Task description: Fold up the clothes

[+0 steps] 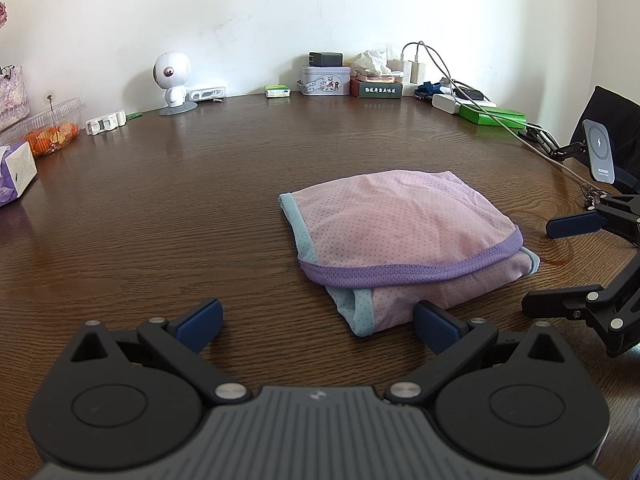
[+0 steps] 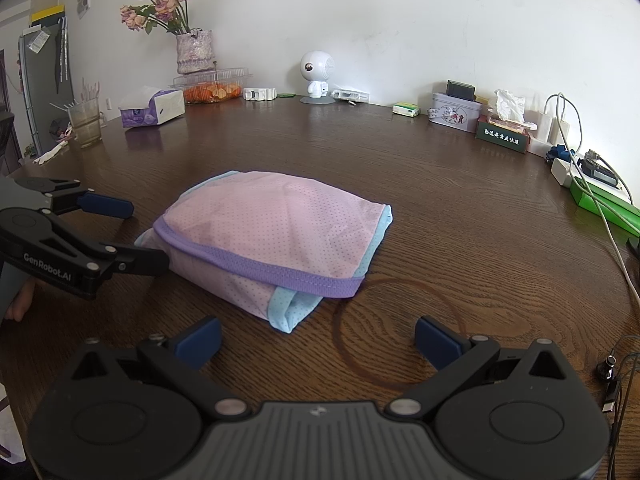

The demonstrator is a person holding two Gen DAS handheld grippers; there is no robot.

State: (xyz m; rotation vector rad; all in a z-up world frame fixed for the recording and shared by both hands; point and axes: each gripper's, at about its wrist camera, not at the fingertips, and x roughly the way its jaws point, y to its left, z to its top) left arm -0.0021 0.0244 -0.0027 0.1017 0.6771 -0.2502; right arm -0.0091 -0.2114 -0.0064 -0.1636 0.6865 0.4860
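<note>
One shirt (image 1: 404, 236) lies folded in the middle of the brown worktop (image 1: 180, 208). It is pink with little dots, a purple edge and light blue trim. There are two grippers. The left gripper (image 1: 318, 326) has its two blue fingers spread wide, with nothing between them. Its right finger sits just beside the near edge of the shirt; I cannot tell if it touches. The right gripper (image 2: 318, 338) is spread wide too, holds nothing, and sits near the shirt's blue corner. In the right view the left gripper comes in from the left, and one dark finger tip is right at the shirt's side. A round ring mark (image 2: 400, 332) shows on the wood beside the shirt. Along the wall stand one white toy robot (image 2: 318, 76), one tin (image 2: 456, 114) with one dark charger on top, one small green box (image 2: 406, 109), one vase (image 2: 194, 52) with pink flowers, one purple tissue pack (image 2: 152, 112), one clear box (image 2: 212, 86) of orange fruit and one glass (image 2: 86, 122).
</note>
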